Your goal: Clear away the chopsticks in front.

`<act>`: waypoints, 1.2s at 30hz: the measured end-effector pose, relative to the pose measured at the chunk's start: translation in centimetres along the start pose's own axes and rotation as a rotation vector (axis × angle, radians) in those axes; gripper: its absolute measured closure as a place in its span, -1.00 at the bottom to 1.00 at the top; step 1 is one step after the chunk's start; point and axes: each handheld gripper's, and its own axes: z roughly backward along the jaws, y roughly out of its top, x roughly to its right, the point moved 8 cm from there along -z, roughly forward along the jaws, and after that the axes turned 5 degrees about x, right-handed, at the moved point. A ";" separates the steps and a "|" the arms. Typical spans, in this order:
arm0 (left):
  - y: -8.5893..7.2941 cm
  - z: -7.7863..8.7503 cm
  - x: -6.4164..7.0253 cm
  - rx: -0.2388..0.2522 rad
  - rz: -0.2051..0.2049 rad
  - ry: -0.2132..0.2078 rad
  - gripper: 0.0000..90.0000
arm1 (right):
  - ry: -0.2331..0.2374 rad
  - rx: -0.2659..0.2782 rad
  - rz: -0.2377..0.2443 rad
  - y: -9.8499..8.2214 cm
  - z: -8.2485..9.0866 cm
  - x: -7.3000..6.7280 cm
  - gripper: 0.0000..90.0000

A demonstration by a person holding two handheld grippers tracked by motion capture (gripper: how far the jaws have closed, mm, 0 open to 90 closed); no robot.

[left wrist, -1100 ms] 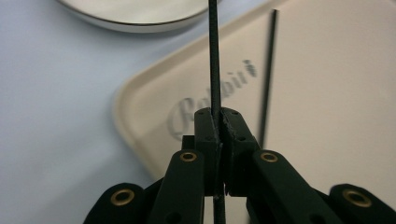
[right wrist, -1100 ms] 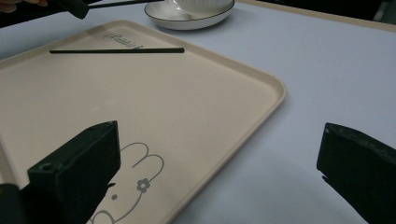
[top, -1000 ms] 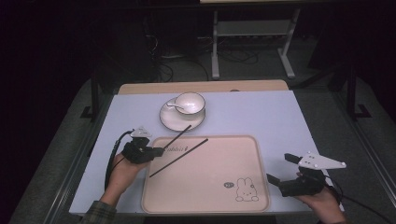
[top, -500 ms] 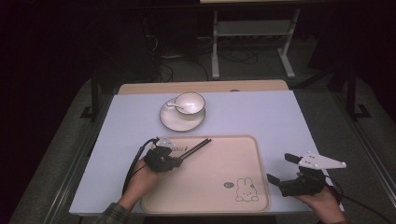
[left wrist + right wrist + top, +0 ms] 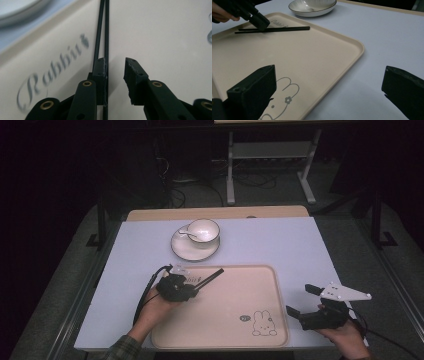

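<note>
A pair of black chopsticks lies flat on the beige tray near its far left corner, tips pointing to the far right. My left gripper sits low over their near end. In the left gripper view its jaws stand a little apart, and the chopsticks run along the inner face of the left jaw, with the gap beside them empty. My right gripper hovers open off the tray's right edge, nothing between its jaws. In the right gripper view the chopsticks rest on the tray with the left gripper on top of them.
A white cup with a spoon stands on a saucer beyond the tray. The tray has a rabbit drawing at its near right. A wooden strip borders the table's far edge.
The left gripper moved right and onto the tray with the chopsticks, which went from slanted across the tray's left edge to lying flat on it. The right gripper stayed put.
</note>
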 end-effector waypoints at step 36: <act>3.0 -4.6 -3.1 -0.014 -0.009 0.029 0.99 | -0.009 -0.002 0.001 -0.4 0.5 0.2 -1.00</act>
